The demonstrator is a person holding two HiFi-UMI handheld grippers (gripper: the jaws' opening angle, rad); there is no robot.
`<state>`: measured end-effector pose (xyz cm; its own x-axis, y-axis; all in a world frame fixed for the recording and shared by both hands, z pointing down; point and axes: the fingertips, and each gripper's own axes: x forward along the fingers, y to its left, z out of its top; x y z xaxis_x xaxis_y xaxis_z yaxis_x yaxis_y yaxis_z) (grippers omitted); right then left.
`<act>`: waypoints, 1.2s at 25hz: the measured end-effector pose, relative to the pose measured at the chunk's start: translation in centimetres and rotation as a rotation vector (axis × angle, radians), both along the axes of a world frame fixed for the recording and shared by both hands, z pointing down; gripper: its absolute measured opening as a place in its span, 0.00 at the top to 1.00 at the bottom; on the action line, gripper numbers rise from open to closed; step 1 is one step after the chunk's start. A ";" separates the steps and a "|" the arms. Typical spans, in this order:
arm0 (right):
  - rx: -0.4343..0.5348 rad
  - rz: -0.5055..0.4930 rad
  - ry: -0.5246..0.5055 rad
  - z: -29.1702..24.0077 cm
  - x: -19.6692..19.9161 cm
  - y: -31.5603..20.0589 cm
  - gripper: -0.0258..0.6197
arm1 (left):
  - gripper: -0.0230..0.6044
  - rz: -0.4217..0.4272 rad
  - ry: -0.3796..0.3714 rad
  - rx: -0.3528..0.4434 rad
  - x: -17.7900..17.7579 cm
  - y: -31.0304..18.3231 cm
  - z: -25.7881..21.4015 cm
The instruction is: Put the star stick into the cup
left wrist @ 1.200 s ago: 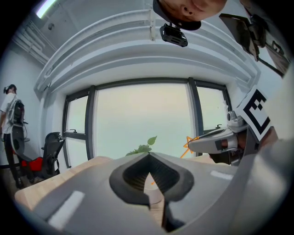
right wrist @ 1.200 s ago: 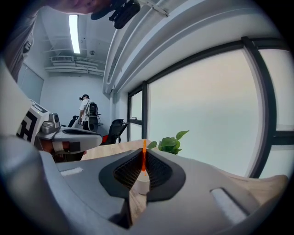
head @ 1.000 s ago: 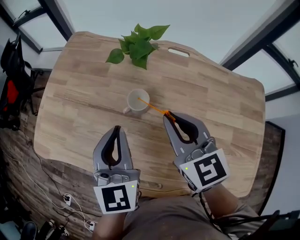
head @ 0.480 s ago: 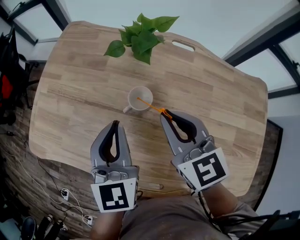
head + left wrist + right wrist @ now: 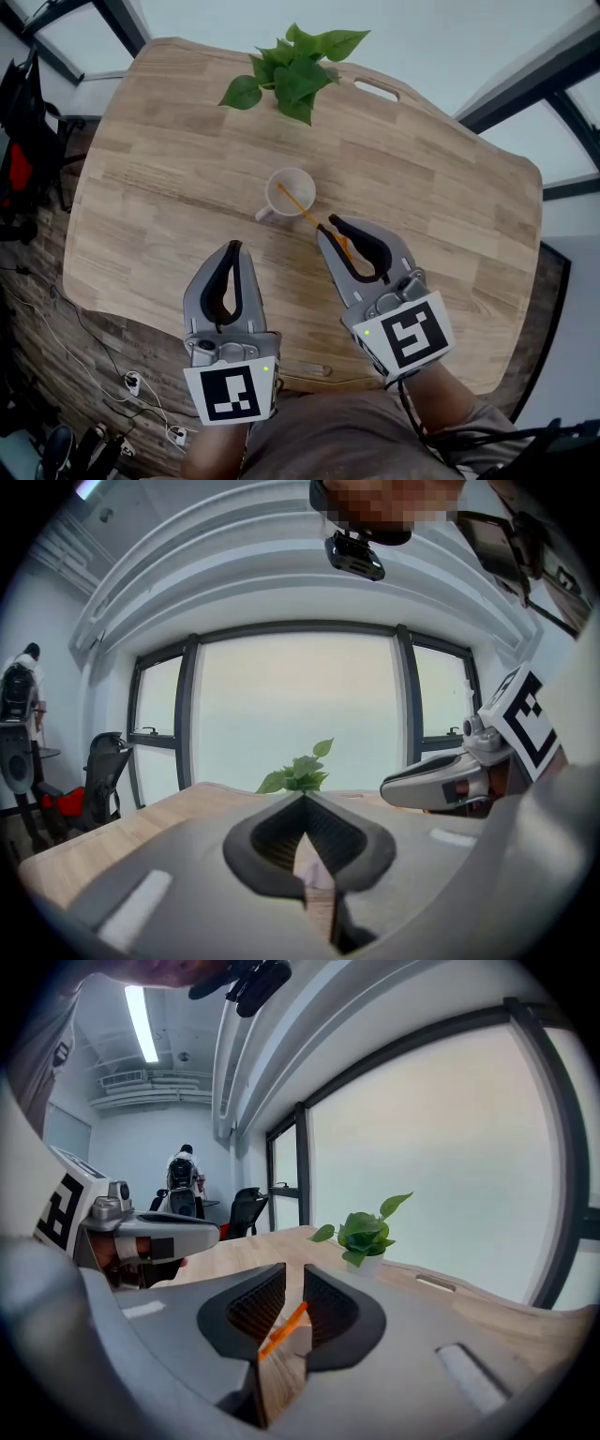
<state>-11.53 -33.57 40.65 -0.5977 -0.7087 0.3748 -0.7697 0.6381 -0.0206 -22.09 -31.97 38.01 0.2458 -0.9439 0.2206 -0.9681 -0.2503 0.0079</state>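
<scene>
Stick: tip in the mid-desk cup, tail loose between your right hand-held gripper's narrowly parted jaws, left hand-held gripper closed and empty; withdrawing askew could snag it and tip the cup.

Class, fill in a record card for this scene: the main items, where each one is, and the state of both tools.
surface: wooden table
cup: white, has a handle, upright near the table's middle
star stick: orange, far end inside the cup, leaning over its rim, near end between the right tool's jaws
right tool: jaws slightly apart around the stick
left tool: jaws together, nothing between them
plant: green, leafy, at the table's far edge
</scene>
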 end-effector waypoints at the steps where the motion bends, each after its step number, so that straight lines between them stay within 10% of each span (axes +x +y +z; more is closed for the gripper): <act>1: 0.004 0.001 -0.001 -0.1 0.0 0.1 0.82 | 0.96 0.000 -0.003 0.003 0.0 0.1 -0.1; 30: 0.338 0.029 -0.206 -15.8 6.3 10.2 0.92 | 0.96 0.004 -0.022 0.274 7.9 9.5 -14.1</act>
<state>-5.21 -23.37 24.88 -0.6141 -0.7892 -0.0082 -0.7889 0.6137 0.0313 -14.20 -22.49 23.88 0.2479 -0.9681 -0.0378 -0.9662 -0.2442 -0.0821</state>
